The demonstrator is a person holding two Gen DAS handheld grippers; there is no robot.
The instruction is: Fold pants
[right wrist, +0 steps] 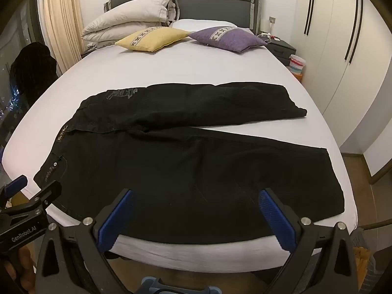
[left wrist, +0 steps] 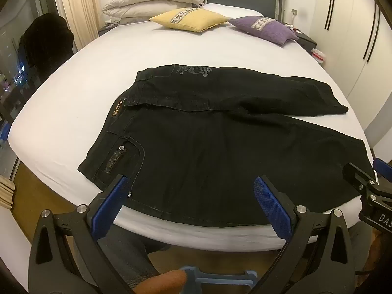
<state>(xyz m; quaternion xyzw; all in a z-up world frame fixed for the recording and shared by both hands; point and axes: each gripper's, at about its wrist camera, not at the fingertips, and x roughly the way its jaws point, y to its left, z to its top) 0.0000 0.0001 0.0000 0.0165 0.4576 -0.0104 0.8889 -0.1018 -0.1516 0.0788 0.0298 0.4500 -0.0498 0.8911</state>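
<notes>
Black pants (left wrist: 208,147) lie spread flat on the white bed (left wrist: 98,73), waistband to the left, both legs running right and splayed apart. They also show in the right wrist view (right wrist: 191,166). My left gripper (left wrist: 191,191) is open and empty, hovering above the near edge of the pants by the front pocket. My right gripper (right wrist: 196,203) is open and empty above the near leg. The right gripper shows at the right edge of the left wrist view (left wrist: 367,183), and the left gripper at the left edge of the right wrist view (right wrist: 31,193).
A folded duvet (right wrist: 129,22), a yellow cushion (right wrist: 152,39) and a purple cushion (right wrist: 227,38) lie at the head of the bed. A nightstand (right wrist: 281,46) and a striped bin (right wrist: 296,66) stand to the right. White wardrobes (right wrist: 343,61) line the right wall.
</notes>
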